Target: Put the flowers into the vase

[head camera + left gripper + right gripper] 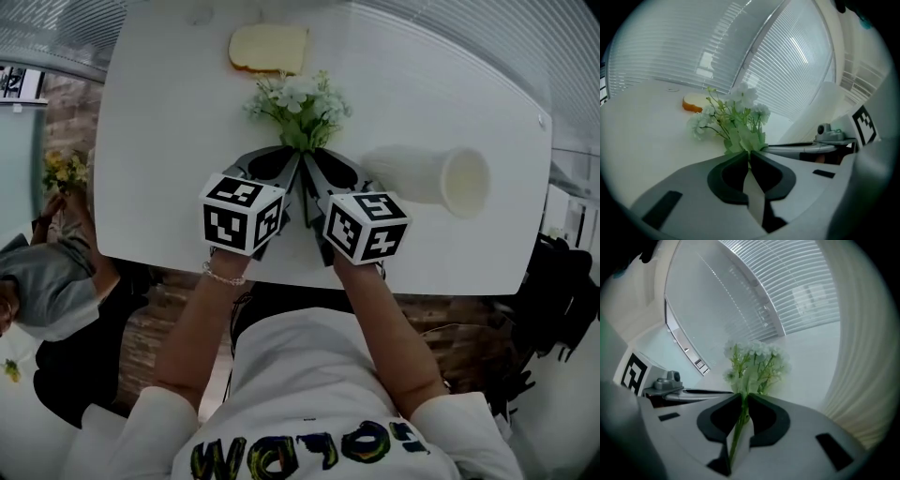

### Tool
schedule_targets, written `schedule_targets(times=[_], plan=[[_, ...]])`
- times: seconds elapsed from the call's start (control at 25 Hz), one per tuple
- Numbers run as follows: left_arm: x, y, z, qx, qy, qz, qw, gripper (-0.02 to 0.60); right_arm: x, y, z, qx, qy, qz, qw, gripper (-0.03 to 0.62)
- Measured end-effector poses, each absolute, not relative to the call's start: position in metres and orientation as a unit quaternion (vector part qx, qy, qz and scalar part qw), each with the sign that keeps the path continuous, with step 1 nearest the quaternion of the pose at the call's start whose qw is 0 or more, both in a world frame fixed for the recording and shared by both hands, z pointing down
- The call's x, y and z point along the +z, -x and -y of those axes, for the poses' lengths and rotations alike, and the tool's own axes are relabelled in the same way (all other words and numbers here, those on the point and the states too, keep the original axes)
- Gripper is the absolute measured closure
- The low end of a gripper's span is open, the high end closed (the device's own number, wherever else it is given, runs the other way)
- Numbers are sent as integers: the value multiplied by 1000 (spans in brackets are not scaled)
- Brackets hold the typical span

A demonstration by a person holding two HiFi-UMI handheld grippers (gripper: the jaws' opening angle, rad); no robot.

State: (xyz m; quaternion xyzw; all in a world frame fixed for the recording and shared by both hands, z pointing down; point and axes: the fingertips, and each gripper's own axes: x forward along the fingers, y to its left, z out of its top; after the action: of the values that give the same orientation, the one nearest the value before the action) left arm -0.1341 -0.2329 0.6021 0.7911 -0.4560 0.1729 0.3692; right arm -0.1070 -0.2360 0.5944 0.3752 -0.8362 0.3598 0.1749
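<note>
A bunch of small white flowers [298, 101] with green leaves lies on the white table [159, 141]; its thin stem runs back towards me between the two marker cubes. My left gripper [292, 156] and right gripper [312, 156] meet side by side at the base of the leaves. In the left gripper view the left gripper [749, 155] is pinched shut on the flowers [736, 115] at the leaves. The right gripper [742, 400] is shut on the green stem, with the flowers [757, 363] just beyond its tips. The white ribbed vase [429, 175] lies on its side to the right, mouth facing right.
A pale yellow slice-like object [268, 47] lies at the table's far edge, beyond the flowers. At the left, off the table, a person in grey [47, 281] sits near some yellow flowers [64, 169]. The vase's ribbed wall [865, 380] fills the right of the right gripper view.
</note>
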Motion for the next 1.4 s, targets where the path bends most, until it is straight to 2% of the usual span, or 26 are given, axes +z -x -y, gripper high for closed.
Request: schedule_targets(times=[0.32, 0.8, 1.04, 1.16, 1.2, 1.28, 1.32, 1.4], plan=[[577, 131, 228, 153, -802, 464, 343, 568, 574, 108, 229, 335, -363, 854, 164, 562], [519, 134, 210, 119, -811, 490, 298, 569, 515, 109, 211, 261, -353, 885, 154, 571], [548, 125, 192, 156, -798, 477, 334, 568, 544, 100, 196, 302, -335, 871, 194, 563], [563, 125, 189, 171, -786, 482, 346, 562, 559, 94, 194, 313, -339, 862, 212, 535], [567, 127, 189, 176, -781, 487, 349, 528, 563, 92, 196, 316, -343, 858, 214, 511], [574, 134, 190, 182, -770, 498, 356, 402, 568, 88, 201, 324, -350, 852, 214, 458], [577, 137, 192, 181, -765, 501, 362, 376, 571, 87, 204, 330, -352, 850, 212, 435], [582, 141, 195, 171, -757, 504, 380, 365, 575, 87, 209, 342, -351, 846, 208, 418]])
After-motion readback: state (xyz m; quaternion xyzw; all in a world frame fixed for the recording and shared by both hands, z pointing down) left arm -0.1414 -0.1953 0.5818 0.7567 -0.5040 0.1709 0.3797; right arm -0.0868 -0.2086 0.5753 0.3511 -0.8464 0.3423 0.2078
